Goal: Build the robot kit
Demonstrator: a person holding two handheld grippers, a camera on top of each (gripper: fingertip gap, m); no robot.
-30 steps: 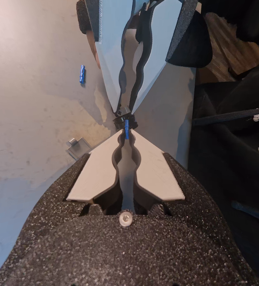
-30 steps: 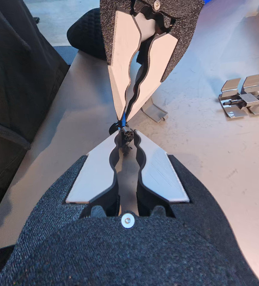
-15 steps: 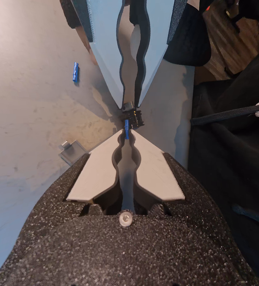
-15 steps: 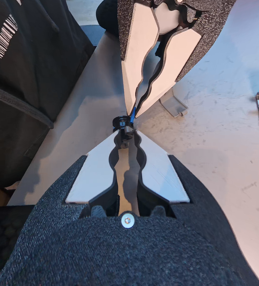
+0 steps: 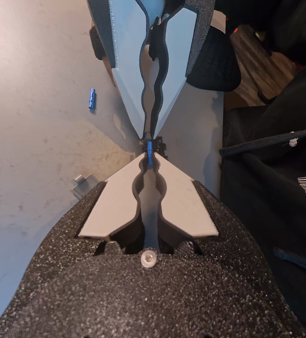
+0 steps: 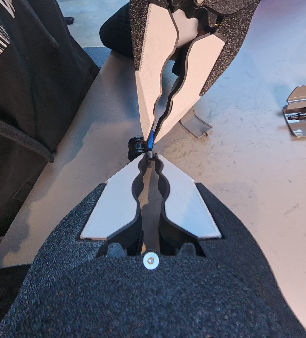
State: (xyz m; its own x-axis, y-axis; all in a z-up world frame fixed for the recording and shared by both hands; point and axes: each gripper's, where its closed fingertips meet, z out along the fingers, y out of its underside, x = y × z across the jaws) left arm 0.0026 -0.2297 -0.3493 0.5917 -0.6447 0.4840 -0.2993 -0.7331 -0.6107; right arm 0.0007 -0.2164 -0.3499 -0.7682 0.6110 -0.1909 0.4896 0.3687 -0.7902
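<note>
My left gripper [image 5: 149,155] is shut on a small blue pin [image 5: 149,151] that sticks out past its tips. My right gripper [image 6: 150,155] is shut on a small grey-and-black piece [image 6: 149,155] with a round black ribbed part [image 6: 136,146] on its left side. The two grippers meet tip to tip just above the table near its edge. In the right wrist view the left gripper [image 6: 149,138] comes down from above and the blue pin [image 6: 150,140] touches the grey piece. In the left wrist view the right gripper [image 5: 148,136] comes from the top, with the black part [image 5: 159,146] behind the pin.
A second blue pin [image 5: 92,98] lies loose on the pale table [image 5: 29,146]. A grey metal bracket [image 6: 196,124] lies beside the grippers. A metal clip assembly with a black axle [image 6: 302,115] sits far right. A person's black clothing [image 6: 29,82] and a black chair seat [image 5: 216,60] border the table edge. It is some 7 centimeters from my left tips to the grey metal bracket [image 6: 196,124].
The right gripper has shifted and turned its black part a little. The blue pin's tip stays against that piece. Both grippers stay shut.
</note>
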